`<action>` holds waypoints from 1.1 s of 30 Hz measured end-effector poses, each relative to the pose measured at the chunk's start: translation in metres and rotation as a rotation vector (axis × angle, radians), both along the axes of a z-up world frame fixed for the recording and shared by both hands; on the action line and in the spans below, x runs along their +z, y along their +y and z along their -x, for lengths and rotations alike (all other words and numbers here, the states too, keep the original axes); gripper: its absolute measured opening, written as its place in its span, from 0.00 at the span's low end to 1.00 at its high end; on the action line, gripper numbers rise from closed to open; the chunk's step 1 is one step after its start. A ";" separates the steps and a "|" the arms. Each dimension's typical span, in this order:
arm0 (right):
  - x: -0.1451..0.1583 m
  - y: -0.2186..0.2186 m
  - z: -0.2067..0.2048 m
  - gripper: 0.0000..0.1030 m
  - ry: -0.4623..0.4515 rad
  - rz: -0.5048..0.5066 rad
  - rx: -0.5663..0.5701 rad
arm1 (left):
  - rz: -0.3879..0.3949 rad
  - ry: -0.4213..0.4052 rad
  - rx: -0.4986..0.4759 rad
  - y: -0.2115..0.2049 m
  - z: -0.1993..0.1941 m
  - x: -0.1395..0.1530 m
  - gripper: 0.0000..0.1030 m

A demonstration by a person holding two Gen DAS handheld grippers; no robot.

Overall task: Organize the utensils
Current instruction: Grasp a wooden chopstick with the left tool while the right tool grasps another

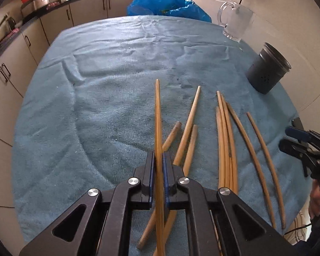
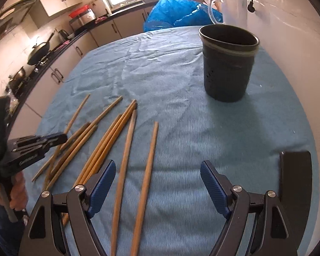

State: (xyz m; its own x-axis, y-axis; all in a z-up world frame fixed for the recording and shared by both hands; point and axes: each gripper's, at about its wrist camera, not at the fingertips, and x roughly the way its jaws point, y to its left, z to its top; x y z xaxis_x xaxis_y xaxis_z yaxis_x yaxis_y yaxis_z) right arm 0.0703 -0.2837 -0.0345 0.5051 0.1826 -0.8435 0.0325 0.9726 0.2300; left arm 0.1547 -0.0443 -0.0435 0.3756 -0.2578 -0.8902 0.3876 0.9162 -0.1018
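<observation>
Left gripper [image 1: 159,166] jaws clamp one chopstick [image 1: 158,117]; right gripper [image 2: 157,183] jaws gape, holding nothing.

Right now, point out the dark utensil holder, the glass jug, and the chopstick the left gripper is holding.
Dark utensil holder [image 2: 228,72], right wrist view, on its outer wall.
Glass jug [image 1: 236,22], left wrist view, on its body.
Held chopstick [image 1: 157,117], left wrist view, on the shaft beyond the left gripper [image 1: 158,160].
</observation>
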 end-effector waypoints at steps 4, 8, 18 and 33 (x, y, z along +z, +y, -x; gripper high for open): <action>-0.006 0.002 -0.021 0.82 0.037 0.010 -0.007 | -0.042 0.025 0.003 0.002 -0.011 -0.007 0.07; -0.014 0.008 -0.039 0.75 0.092 0.052 0.001 | -0.072 0.050 0.006 0.001 -0.025 -0.009 0.07; -0.022 0.030 -0.055 0.40 0.116 0.212 0.036 | -0.175 0.013 0.004 -0.022 -0.064 -0.013 0.38; 0.041 -0.001 -0.031 0.07 -0.110 -0.043 0.058 | 0.013 -0.156 0.018 -0.017 -0.021 0.070 0.06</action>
